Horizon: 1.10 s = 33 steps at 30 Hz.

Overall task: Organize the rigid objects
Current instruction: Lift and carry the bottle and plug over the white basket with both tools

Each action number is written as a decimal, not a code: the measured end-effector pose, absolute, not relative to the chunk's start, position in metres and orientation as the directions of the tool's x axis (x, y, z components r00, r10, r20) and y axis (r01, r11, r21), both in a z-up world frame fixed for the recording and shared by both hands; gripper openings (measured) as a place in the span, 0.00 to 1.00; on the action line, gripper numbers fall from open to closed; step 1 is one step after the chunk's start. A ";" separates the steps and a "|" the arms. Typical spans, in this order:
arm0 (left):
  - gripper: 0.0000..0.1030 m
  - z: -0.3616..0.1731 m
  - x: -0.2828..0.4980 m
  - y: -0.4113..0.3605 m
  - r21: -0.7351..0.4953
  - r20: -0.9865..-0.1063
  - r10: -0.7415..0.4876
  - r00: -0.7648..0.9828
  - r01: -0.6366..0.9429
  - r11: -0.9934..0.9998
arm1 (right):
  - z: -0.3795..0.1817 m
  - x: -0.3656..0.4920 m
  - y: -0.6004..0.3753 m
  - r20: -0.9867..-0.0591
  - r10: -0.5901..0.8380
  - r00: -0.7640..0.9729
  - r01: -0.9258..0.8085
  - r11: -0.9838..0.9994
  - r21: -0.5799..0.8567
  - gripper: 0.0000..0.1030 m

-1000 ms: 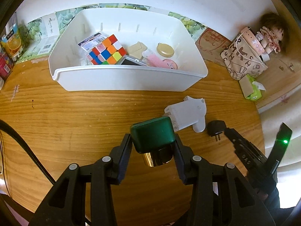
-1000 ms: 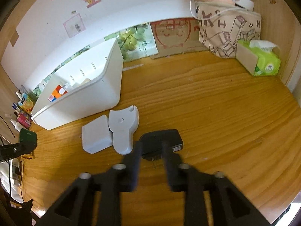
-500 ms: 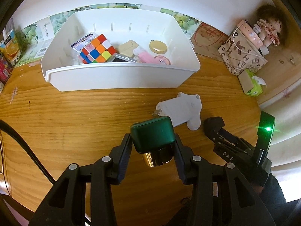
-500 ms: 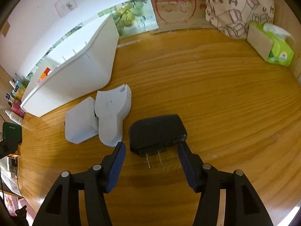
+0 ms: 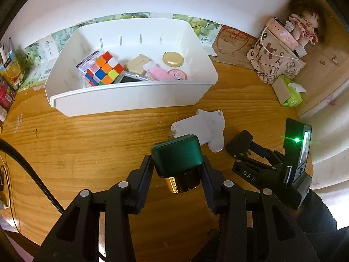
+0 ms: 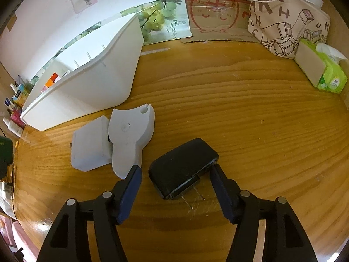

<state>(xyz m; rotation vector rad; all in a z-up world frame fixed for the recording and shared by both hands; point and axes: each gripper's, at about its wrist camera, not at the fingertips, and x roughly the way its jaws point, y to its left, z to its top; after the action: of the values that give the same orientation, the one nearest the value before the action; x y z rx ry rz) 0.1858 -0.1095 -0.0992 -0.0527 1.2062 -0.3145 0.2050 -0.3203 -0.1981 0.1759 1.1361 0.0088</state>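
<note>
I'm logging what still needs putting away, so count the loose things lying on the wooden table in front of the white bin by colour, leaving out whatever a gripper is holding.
White: 2, the white plug adapter and the white flat plastic piece
Black: 1, the black charger
Total: 3

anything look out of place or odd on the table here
Three things lie loose outside the white bin: a black charger on its side, prongs toward the camera, between the open right tool, plus a white adapter and white bracket, touching.
</note>
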 end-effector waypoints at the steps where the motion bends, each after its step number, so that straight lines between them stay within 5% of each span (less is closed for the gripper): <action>1: 0.45 -0.098 0.185 -0.111 -0.204 -0.909 -0.266 0.320 0.215 0.955 | -0.198 0.204 -0.320 -0.902 0.092 0.422 0.077 0.988 0.137 0.55; 33: 0.45 -0.077 0.194 -0.080 -0.082 -0.879 -0.224 0.420 0.329 0.941 | -0.147 0.192 -0.292 -0.889 0.131 0.439 0.096 0.977 0.191 0.49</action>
<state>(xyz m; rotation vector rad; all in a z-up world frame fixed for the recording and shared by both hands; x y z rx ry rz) 0.1937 -0.0797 -0.0773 0.1084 1.0835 -0.3473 0.1925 -0.2920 -0.1474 0.2258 1.1191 0.0221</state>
